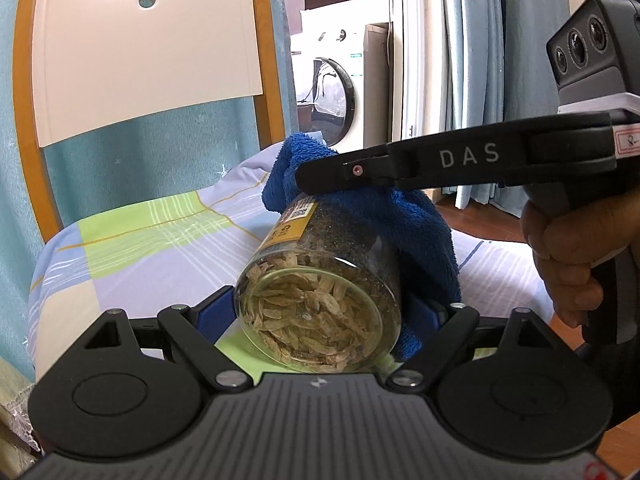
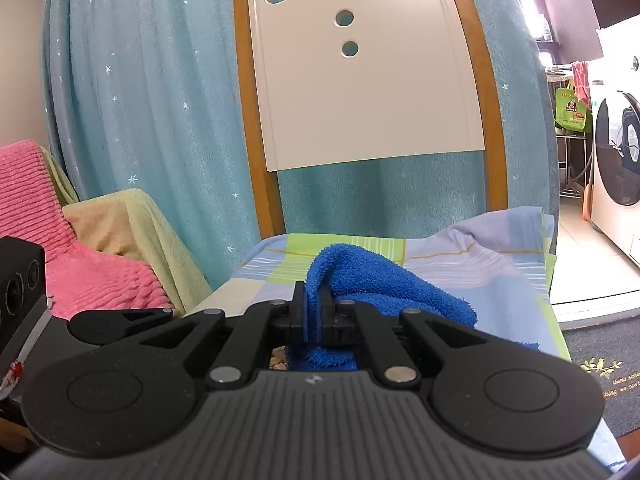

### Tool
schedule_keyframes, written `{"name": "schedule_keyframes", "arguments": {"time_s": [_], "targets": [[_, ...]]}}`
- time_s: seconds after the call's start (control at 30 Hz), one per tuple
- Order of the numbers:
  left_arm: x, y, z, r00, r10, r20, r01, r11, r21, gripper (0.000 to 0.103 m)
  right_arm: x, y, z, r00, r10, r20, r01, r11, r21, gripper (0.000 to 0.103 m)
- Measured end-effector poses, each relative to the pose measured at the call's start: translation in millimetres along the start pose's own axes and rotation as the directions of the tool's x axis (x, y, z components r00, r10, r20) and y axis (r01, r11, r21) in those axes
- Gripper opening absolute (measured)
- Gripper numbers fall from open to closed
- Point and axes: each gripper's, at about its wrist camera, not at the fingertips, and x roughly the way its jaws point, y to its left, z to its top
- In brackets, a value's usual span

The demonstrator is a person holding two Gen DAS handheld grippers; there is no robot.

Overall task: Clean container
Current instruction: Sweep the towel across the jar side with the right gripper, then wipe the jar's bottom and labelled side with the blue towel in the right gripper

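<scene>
Over the bed point(image 1: 152, 240), the left gripper point(image 1: 320, 312) has its jaws clamped on the tilted jar point(image 1: 320, 296); the right gripper point(image 2: 316, 320) pinches the cloth point(image 1: 408, 216) against the jar's far side. Hard wiping could twist the smooth jar loose.

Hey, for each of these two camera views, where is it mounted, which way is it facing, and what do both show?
Left wrist: sits on the left claw, looks along it at the clamped jar, with the right claw and a hand beyond.
Right wrist: sits on the right claw, faces the headboard, fingers pinching the blue towel.
Shared: towel, headboard, bedsheet, washing machine.
</scene>
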Motion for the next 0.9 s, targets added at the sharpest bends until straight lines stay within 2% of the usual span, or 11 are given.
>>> {"name": "schedule_keyframes", "arguments": {"time_s": [0.1, 0.23, 0.33, 0.43, 0.47, 0.5, 0.57, 0.63, 0.73, 0.83, 0.9], "targets": [[2.2, 8.8, 0.3, 0.999, -0.032, -0.015, 0.031, 0.996, -0.084, 0.089, -0.3, -0.3, 0.1, 1.000, 0.001, 0.000, -0.001, 1.000, 0.004, 0.002], [5.5, 32.2, -3.3, 0.991, -0.135, -0.013, 0.126, 0.951, -0.284, 0.088, -0.7, -1.5, 1.1, 1.000, 0.004, -0.002, -0.004, 1.000, 0.012, 0.002], [5.1, 30.4, -2.2, 0.991, -0.131, -0.014, 0.123, 0.957, -0.263, 0.088, -1.7, -3.3, 2.2, 1.000, 0.006, -0.007, -0.006, 1.000, 0.023, 0.002], [4.2, 16.7, -0.9, 0.997, -0.073, -0.017, 0.070, 0.988, -0.139, 0.088, -5.8, -1.1, 3.5, 1.000, 0.020, -0.022, -0.020, 1.000, 0.019, 0.002], [4.0, 5.1, -1.0, 1.000, -0.018, -0.018, 0.017, 0.999, -0.028, 0.088, -7.5, 2.4, 2.9, 0.999, 0.041, -0.029, -0.040, 0.999, 0.006, 0.002], [4.1, -6.7, -1.7, 0.999, 0.037, -0.012, -0.036, 0.996, 0.086, 0.088, -9.0, 6.7, 1.5, 0.998, 0.062, -0.034, -0.062, 0.998, -0.005, 0.002], [6.7, -29.6, -8.1, 0.992, 0.125, 0.014, -0.124, 0.948, 0.293, 0.088, -12.3, 17.0, -2.0, 0.994, 0.105, -0.042, -0.107, 0.994, -0.028, 0.003], [8.7, -44.1, -14.2, 0.984, 0.171, 0.042, -0.173, 0.895, 0.411, 0.088, -15.2, 25.6, -5.1, 0.990, 0.134, -0.045, -0.137, 0.989, -0.054, 0.003], [8.8, -45.4, -16.2, 0.983, 0.175, 0.052, -0.180, 0.890, 0.419, 0.088, -15.0, 26.5, -5.6, 0.992, 0.118, -0.042, -0.121, 0.990, -0.075, 0.002], [8.7, -37.3, -12.1, 0.987, 0.156, 0.036, -0.159, 0.921, 0.355, 0.088, -9.9, 11.8, -0.9, 0.999, 0.026, -0.023, -0.026, 0.999, -0.030, 0.002], [7.7, -29.4, -8.4, 0.991, 0.132, 0.026, -0.133, 0.949, 0.286, 0.088, -7.5, -4.4, 1.5, 1.000, 0.009, -0.013, -0.008, 0.999, 0.052, 0.002]]}}
